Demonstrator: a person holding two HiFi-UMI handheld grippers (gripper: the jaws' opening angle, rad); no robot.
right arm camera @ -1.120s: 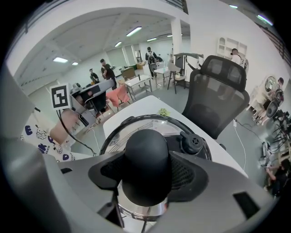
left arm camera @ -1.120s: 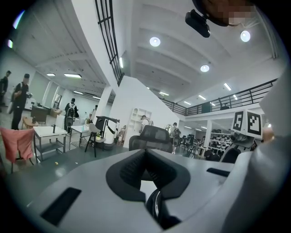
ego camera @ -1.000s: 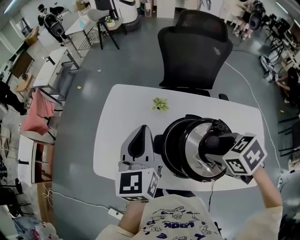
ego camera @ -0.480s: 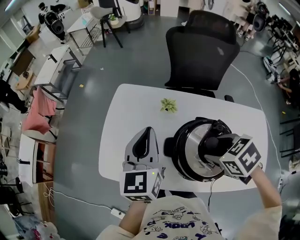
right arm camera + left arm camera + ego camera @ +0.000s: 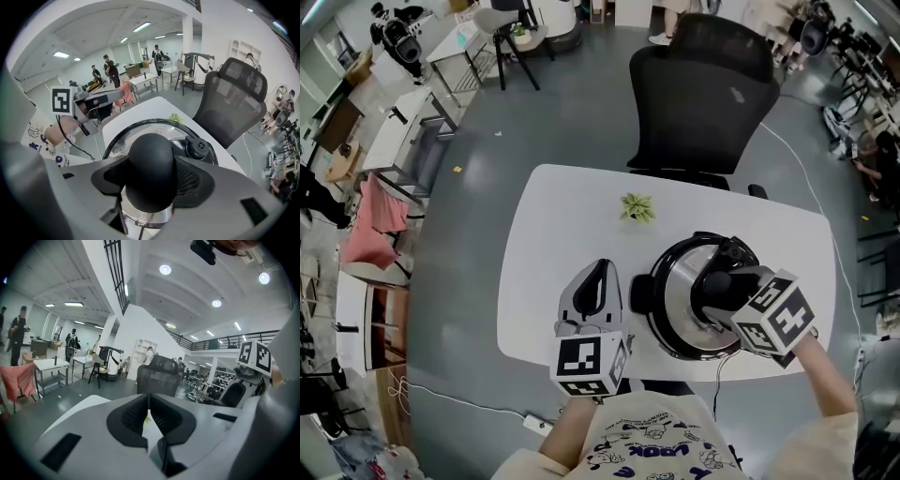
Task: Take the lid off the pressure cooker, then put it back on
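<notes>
The pressure cooker (image 5: 649,298) stands on the right half of the white table (image 5: 572,211). Its steel lid (image 5: 675,302) lies level inside the black rim. My right gripper (image 5: 721,287) comes down from above and is shut on the lid's round black knob (image 5: 711,279). In the right gripper view the knob (image 5: 152,164) fills the gap between the jaws of the right gripper (image 5: 152,182), with the lid (image 5: 140,133) and its black valve (image 5: 197,148) behind. My left gripper (image 5: 596,270) hovers just left of the cooker, shut and empty. The left gripper (image 5: 149,414) shows jaws pressed together.
A small green plant (image 5: 637,207) sits at the table's far middle. A black office chair (image 5: 703,94) stands behind the table. A cable (image 5: 718,373) hangs off the near edge below the cooker. Other desks and people are farther off on the grey floor.
The lid, held by the right gripper, has shifted from a tilted, offset position to lying centred in the cooker's rim. The left gripper has sunk lower beside the cooker.
</notes>
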